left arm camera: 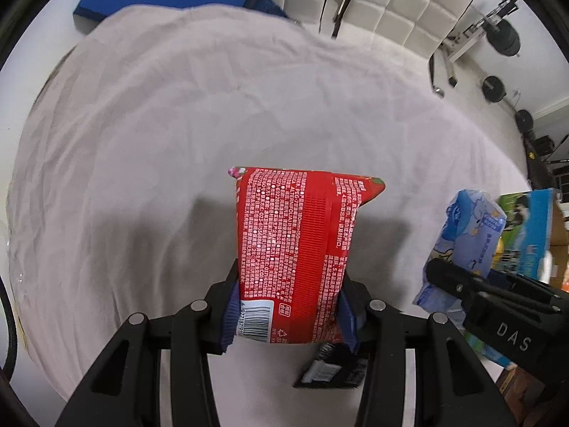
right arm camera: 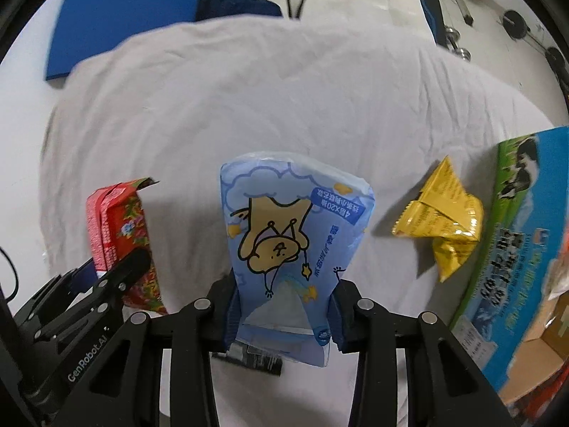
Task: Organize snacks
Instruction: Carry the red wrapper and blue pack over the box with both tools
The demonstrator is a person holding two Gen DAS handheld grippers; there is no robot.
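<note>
Two packets are held up at once, one in each gripper, above a table draped in a pale wrinkled cloth (left arm camera: 220, 114).

The left gripper (left arm camera: 290, 315) is closed on a red packet (left arm camera: 295, 249), its blue pads (left arm camera: 231, 316) pressed against the packet's two sides near the barcode end. The packet's long axis runs straight out along the fingers, the far crimped end pointing toward the far edge of the table, printed back side facing the camera. It is lifted clear of the cloth; in the right wrist view it appears to the left of the other packet.

The right gripper (right arm camera: 284, 311) is clamped on a light blue packet (right arm camera: 291, 245) printed with a cartoon bear, which appears upside down. It too lies lengthwise along the fingers, its wider end pointing away toward the far edge, and is held above the cloth.

A crumpled yellow packet (right arm camera: 441, 220) lies on the cloth near the right edge, just beside a blue and green carton (right arm camera: 512, 235) with a cow picture. A small dark packet (right arm camera: 254, 354) lies on the cloth beneath the grippers, near the near edge. A blue mat (right arm camera: 117, 21) lies beyond the far left corner, on the floor.
</note>
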